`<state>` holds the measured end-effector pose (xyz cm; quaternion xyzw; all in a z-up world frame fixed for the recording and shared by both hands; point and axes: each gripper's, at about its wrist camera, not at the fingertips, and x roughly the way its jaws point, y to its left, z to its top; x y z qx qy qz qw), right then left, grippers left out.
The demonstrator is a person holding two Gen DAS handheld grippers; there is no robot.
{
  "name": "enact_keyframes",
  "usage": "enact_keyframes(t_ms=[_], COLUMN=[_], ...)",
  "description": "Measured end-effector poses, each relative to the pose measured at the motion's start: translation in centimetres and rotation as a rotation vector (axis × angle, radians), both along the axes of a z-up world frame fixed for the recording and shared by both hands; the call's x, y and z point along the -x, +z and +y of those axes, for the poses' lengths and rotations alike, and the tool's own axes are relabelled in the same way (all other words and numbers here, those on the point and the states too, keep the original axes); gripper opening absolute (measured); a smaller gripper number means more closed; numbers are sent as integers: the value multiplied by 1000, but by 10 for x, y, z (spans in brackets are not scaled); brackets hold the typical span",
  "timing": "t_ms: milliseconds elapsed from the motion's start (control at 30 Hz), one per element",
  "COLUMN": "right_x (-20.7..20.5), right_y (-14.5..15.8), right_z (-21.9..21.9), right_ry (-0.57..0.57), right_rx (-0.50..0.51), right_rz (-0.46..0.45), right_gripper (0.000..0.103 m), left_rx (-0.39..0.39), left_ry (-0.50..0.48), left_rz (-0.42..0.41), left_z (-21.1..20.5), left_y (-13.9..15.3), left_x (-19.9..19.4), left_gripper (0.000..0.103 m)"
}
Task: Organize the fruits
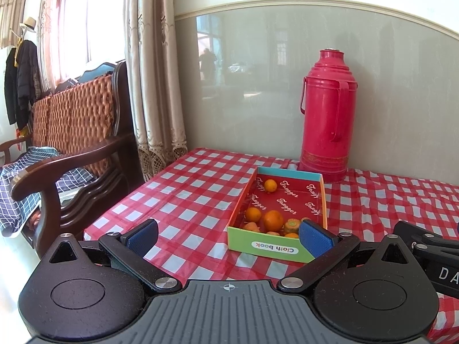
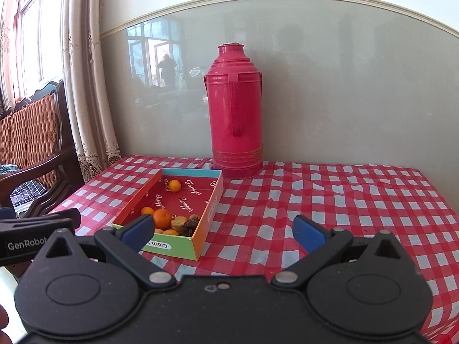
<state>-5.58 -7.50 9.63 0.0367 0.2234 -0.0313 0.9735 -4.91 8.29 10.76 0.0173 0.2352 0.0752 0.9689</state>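
Checked table: box w/ oranges.

Bare tablecloth right of box

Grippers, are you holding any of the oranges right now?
No. The left gripper and the right gripper are both open and empty. The oranges lie in the box.

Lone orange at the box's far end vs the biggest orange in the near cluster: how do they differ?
The lone orange is smaller and sits by itself on the red liner near the far wall. The biggest orange is larger and darker, packed against other fruit at the near end of the box. Both are round, orange, inside the same box, and neither is gripped.
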Motion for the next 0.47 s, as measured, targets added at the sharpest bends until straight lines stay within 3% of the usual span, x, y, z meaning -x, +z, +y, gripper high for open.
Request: enact_keyframes(t_ms=[467], right_x=[-2], right_y=[-2], right_z=[2], right_ry=[15], right_rx=[2], right_rz=[0], right_gripper=[97], left_rx=[13], left_ry=[3], left_rz=[-14], left_z=[7], left_y=[-6], left_x=[-1], left_gripper=[103])
